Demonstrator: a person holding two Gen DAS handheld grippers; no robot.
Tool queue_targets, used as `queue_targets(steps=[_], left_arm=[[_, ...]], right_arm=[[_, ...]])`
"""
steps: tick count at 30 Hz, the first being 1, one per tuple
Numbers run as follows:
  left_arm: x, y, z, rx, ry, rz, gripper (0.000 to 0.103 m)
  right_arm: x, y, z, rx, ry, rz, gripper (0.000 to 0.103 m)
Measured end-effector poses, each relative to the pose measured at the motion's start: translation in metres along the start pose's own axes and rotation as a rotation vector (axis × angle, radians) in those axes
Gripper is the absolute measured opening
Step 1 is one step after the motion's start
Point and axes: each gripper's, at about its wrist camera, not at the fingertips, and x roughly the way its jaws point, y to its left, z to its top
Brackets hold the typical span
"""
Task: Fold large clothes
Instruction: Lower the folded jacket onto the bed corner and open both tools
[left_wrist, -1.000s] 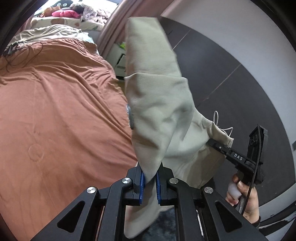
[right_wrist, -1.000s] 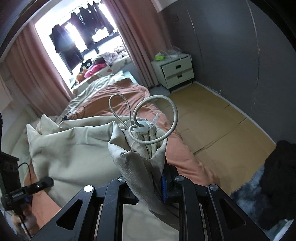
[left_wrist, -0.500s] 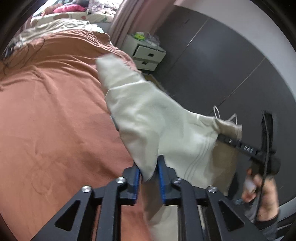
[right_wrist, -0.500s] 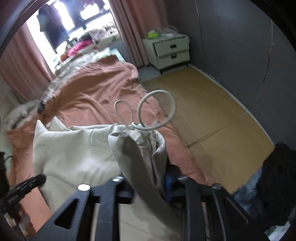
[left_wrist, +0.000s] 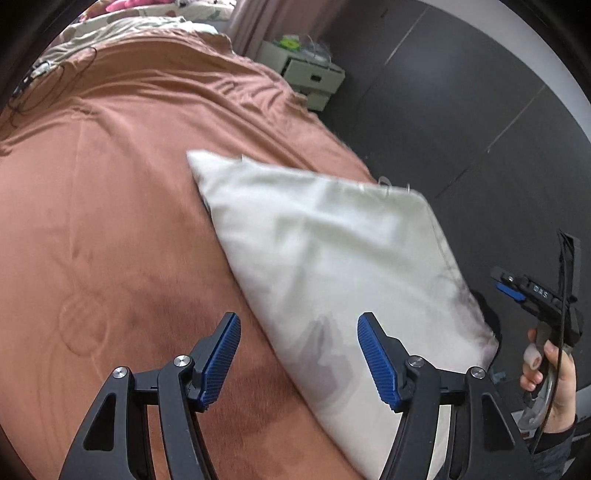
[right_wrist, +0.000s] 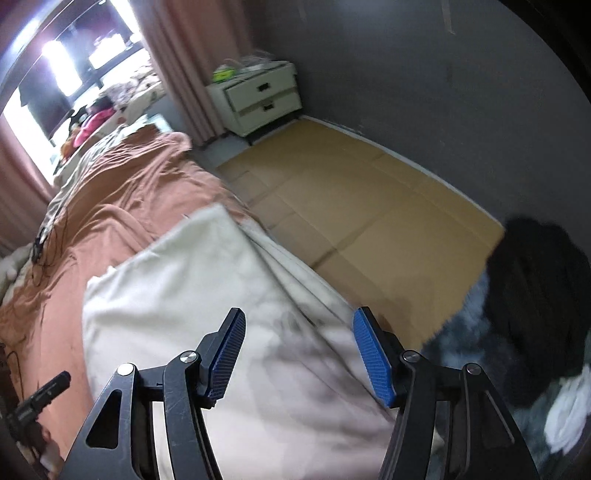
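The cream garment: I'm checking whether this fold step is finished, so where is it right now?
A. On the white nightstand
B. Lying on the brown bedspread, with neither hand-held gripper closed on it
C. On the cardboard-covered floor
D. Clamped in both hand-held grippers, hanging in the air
B: the cream garment lies spread on the brown bedspread, and the blue pads of both the left hand-held gripper and the right hand-held gripper stand apart, off the cloth.

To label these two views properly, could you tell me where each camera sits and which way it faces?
Left wrist: on the left gripper, facing down at the cream garment on the brown bedspread; the person's hand holding the right gripper shows.
Right wrist: on the right gripper, facing down across the garment's edge toward the nightstand; own open fingers show.
Shared: garment, bedspread, nightstand.
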Motion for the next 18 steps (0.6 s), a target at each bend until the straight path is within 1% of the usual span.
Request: queue_targets(steps=[2,6,10,11,13,15,16,17,18], left_arm=[[0.007,0.004,-0.005,-0.002,0.020,-0.004,0.067],[0.018,0.003,-0.024,-0.018,0.071,-0.015,0.067],[0.026,-0.001,-0.032,-0.016,0.088,-0.023,0.067],[0.027,-0.002,-0.034,-0.015,0.094,-0.026,0.067],[0.031,-0.003,-0.035,-0.016,0.101,-0.035,0.067],[0.035,-0.004,-0.036,-0.025,0.108,-0.052,0.067],[0.037,-0.004,-0.037,-0.030,0.110,-0.057,0.067],[0.040,-0.004,-0.037,-0.034,0.112,-0.062,0.067],[0.042,-0.005,-0.036,-0.032,0.115,-0.070,0.067]], right_arm=[[-0.005,-0.019,-0.020,0.039,0.012,-0.001,0.061],[-0.012,-0.043,-0.048,0.097,0.019,-0.019,0.061],[-0.018,-0.065,-0.072,0.187,0.019,-0.025,0.061],[-0.018,-0.069,-0.078,0.210,0.022,-0.019,0.061],[-0.014,-0.077,-0.090,0.258,0.042,0.030,0.061],[-0.002,-0.079,-0.096,0.293,0.076,0.073,0.061],[0.004,-0.080,-0.098,0.314,0.083,0.087,0.059],[0.006,-0.080,-0.099,0.324,0.075,0.106,0.048],[0.008,-0.078,-0.098,0.316,0.054,0.134,0.026]])
